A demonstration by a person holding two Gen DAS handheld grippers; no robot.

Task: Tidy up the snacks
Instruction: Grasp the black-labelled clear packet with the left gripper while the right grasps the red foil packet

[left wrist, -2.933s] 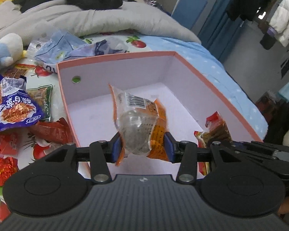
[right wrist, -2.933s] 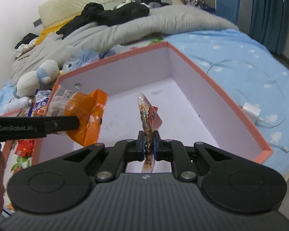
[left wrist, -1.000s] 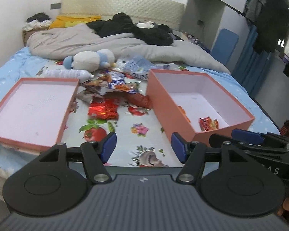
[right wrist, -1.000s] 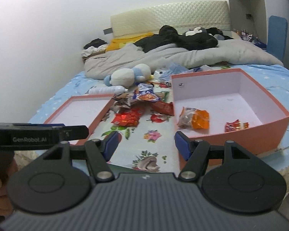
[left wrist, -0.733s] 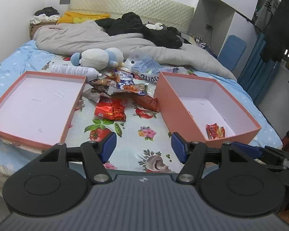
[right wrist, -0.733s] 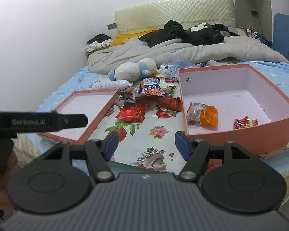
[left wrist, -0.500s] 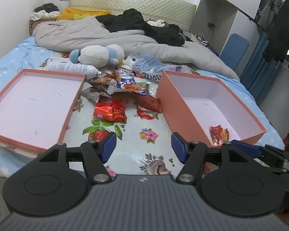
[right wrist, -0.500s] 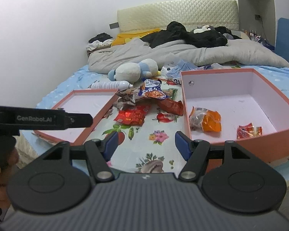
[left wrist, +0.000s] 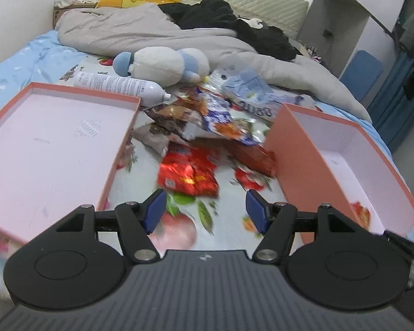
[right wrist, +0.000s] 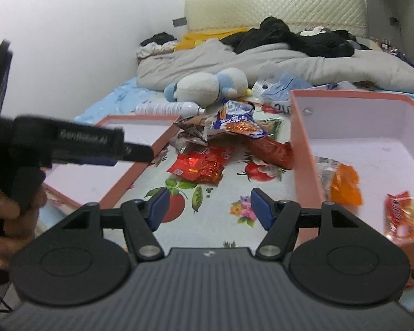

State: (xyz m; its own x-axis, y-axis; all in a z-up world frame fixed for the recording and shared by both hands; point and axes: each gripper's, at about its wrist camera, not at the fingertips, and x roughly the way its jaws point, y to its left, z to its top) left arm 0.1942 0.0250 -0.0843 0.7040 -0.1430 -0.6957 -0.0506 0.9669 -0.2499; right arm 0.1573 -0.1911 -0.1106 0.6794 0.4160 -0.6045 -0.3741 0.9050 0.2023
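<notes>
Bedding printed with fruit carries a heap of snack packets (left wrist: 204, 127) at twelve o'clock from both grippers, between a shallow lid (left wrist: 55, 143) at ten and the deep pink box (right wrist: 372, 149) at two. An orange packet (right wrist: 342, 179) and a red one (right wrist: 403, 212) lie inside the box. The left gripper (left wrist: 204, 211) and right gripper (right wrist: 208, 208) gape empty: judged a reach for the next pick, likely the red foil packet (left wrist: 190, 173), needing descent and closing.

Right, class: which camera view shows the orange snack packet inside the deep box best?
The right wrist view: the orange snack packet lies in plain sight on the floor of the deep box, beside its near wall. In the left wrist view that wall hides it; only the red packet shows.
</notes>
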